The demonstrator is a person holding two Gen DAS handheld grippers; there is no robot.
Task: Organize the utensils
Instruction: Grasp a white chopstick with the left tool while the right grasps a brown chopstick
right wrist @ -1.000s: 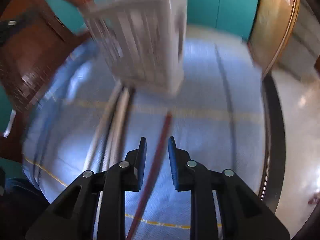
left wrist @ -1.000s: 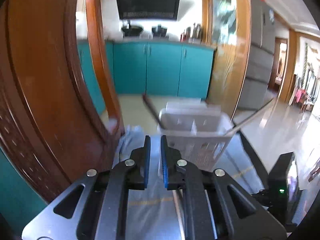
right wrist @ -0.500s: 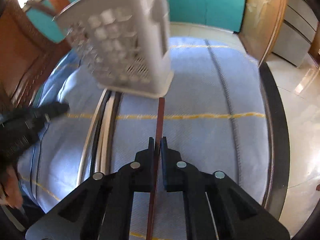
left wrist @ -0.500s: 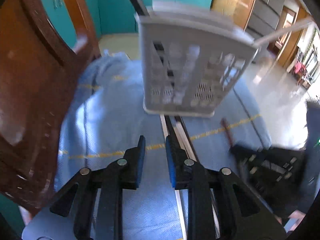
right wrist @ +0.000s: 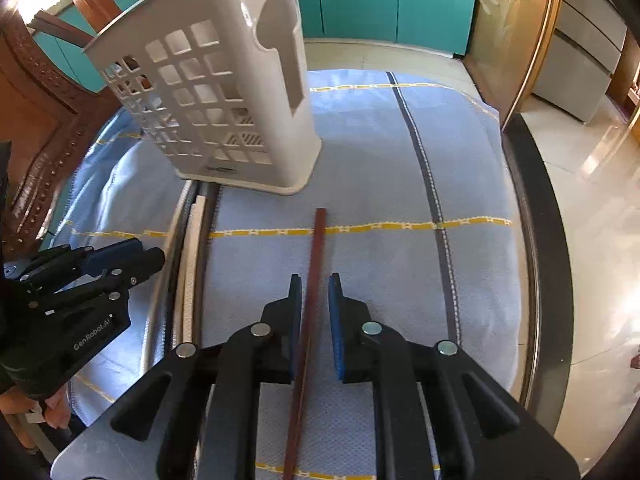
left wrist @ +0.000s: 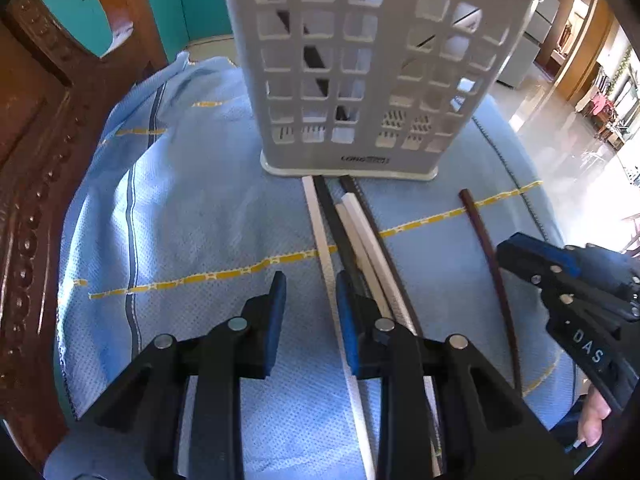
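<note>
Now your right tool [right wrist: 314, 308] is opening around the brown chopstick [right wrist: 316, 248], pads clear of it. Your left tool [left wrist: 309, 308] is opening over a white chopstick [left wrist: 320, 232]. Your basket [left wrist: 360, 64] holds a dark stick [left wrist: 316, 60].

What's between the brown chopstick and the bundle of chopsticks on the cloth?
Only bare blue cloth; the brown chopstick lies apart from the bundle. The right wrist view shows it best.

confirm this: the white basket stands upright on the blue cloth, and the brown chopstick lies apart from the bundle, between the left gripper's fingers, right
Not quite: it lies between the fingers of the right gripper, whose jaws are opening, as the right wrist view shows. The left gripper straddles a white stick of the bundle instead. The rest holds: the white basket stands upright on the blue cloth, and the brown chopstick lies apart from the bundle.
</note>
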